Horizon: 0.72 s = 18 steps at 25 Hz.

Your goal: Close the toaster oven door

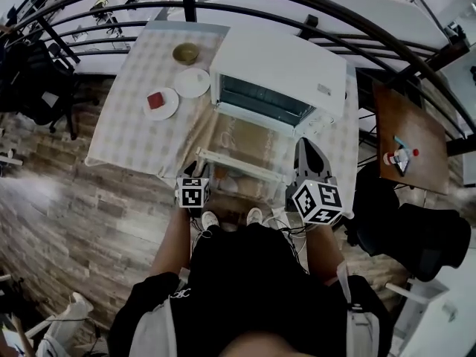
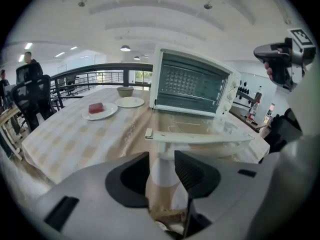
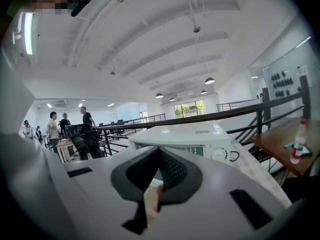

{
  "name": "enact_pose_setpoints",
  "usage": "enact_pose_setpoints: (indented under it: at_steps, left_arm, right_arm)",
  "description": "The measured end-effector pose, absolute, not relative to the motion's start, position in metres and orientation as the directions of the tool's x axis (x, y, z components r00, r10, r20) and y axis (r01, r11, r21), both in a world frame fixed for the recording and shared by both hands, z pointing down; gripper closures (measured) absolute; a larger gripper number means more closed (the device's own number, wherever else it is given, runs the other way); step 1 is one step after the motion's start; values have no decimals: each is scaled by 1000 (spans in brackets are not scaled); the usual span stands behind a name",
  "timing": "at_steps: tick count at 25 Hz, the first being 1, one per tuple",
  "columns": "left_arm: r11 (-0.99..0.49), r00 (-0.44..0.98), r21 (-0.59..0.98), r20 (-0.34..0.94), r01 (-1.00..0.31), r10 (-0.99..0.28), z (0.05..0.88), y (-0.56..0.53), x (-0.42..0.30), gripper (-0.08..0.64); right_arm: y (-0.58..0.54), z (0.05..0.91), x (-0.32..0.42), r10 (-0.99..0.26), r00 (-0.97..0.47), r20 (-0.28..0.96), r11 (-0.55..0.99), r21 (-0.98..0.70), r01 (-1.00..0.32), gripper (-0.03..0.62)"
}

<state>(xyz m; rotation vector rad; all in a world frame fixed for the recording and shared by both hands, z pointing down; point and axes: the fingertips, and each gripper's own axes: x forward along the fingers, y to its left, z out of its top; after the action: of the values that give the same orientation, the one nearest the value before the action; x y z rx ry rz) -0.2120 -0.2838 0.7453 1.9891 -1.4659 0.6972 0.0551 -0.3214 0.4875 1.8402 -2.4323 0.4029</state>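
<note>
Left gripper view: left gripper (image 2: 161,168), jaws wide apart and gripping nothing, sits just below the handle (image 2: 200,138) of the open toaster oven door (image 2: 192,127).

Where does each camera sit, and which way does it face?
Head view: on the person's head, looking steeply down at the toaster oven and its lowered door; torso, arms, left gripper, right gripper show.
Left gripper view: on that gripper, facing the oven's front across the door; parted jaws show.
Right gripper view: on that gripper, facing the oven's top; its jaws show.
Shared: all see the oven; left gripper view also catches the right gripper.
</note>
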Motion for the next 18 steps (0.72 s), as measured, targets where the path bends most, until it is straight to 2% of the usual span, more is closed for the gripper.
enact_pose_setpoints:
  at_steps: [9, 16, 18]
  left_arm:
    - [-236, 321, 217, 678, -947, -661, 761, -302, -205, 407]
    - [-288, 330, 170, 603, -943, -726, 740, -323, -202, 436]
    - [-319, 337, 137, 581, -938, -741, 727, -329, -198, 469]
  right_arm:
    - [-321, 495, 64, -944, -234, 234, 198, -168, -966, 591]
    - [-325, 493, 62, -947, -226, 228, 190, -171, -967, 591]
    - [-327, 491, 59, -948, -229, 220, 193, -173, -966, 591]
